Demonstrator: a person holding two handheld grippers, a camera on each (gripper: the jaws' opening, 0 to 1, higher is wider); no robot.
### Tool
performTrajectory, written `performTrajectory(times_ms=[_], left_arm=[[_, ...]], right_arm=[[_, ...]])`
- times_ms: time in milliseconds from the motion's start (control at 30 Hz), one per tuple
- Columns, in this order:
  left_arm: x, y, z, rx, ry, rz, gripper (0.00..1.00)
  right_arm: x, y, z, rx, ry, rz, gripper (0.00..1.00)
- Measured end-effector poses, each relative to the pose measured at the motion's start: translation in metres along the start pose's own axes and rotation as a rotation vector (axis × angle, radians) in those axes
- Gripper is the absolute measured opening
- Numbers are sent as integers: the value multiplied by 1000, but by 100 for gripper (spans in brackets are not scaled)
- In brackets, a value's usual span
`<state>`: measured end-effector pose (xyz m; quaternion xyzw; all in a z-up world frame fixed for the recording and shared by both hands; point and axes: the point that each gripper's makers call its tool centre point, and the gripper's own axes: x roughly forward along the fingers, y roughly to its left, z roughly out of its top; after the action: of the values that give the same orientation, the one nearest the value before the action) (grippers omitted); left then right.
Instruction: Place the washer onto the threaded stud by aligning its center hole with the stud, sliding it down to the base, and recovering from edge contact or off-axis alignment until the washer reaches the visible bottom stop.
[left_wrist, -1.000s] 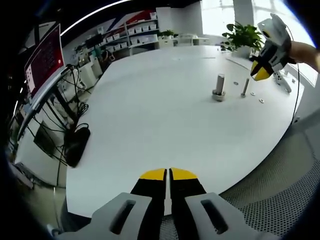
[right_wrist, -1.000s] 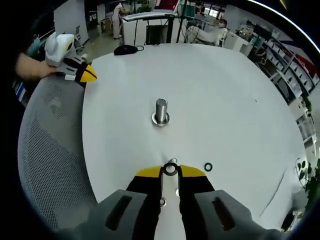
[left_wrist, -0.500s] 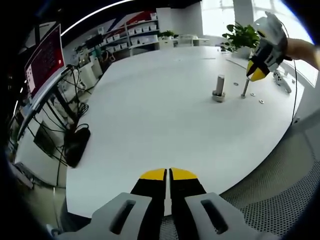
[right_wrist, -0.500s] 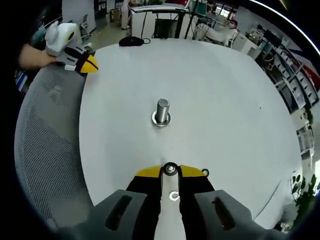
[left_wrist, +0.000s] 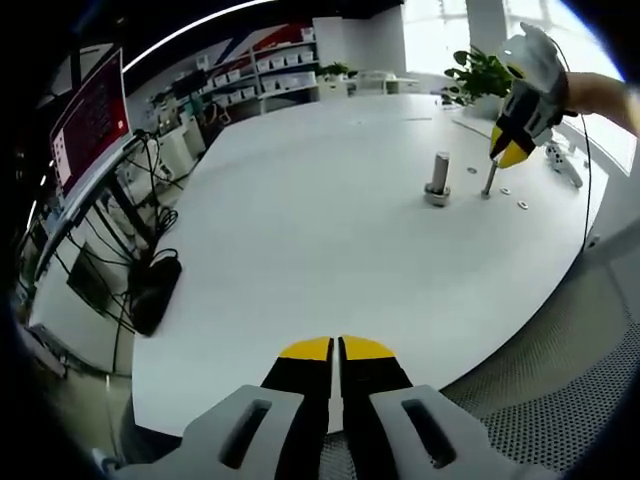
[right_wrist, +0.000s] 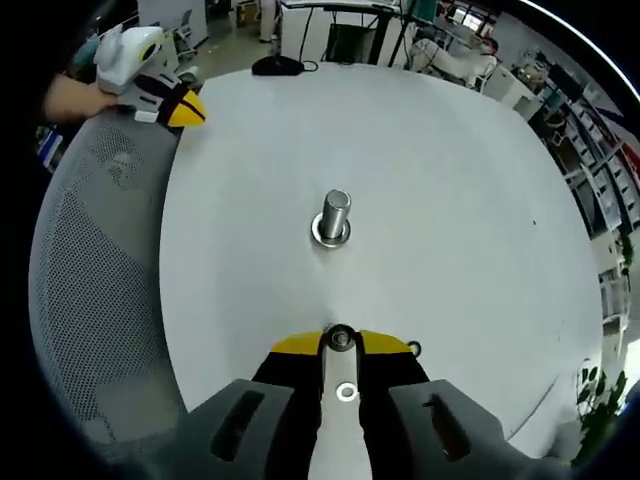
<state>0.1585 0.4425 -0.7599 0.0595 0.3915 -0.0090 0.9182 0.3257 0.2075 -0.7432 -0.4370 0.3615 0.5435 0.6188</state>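
Your right gripper has its jaws closing around the head of the thin upright metal threaded stud; whether they grasp a washer, you cannot tell. Small flat metal ring washers lie loose on the white round surface, so seating remains undone. Your left gripper idles, jaws clenched on nothing.

table: open all round | obstacle: metal cylinder mid-table
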Motion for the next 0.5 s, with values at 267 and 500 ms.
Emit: performTrajectory(times_ms=[267,500], left_arm=[[0,0,0,2,2,-1,0],[0,0,0,0,1,-2,0]], right_arm=[[8,1,-2,-11,30,15,13],[24,4,-4,-14,52,33,13]])
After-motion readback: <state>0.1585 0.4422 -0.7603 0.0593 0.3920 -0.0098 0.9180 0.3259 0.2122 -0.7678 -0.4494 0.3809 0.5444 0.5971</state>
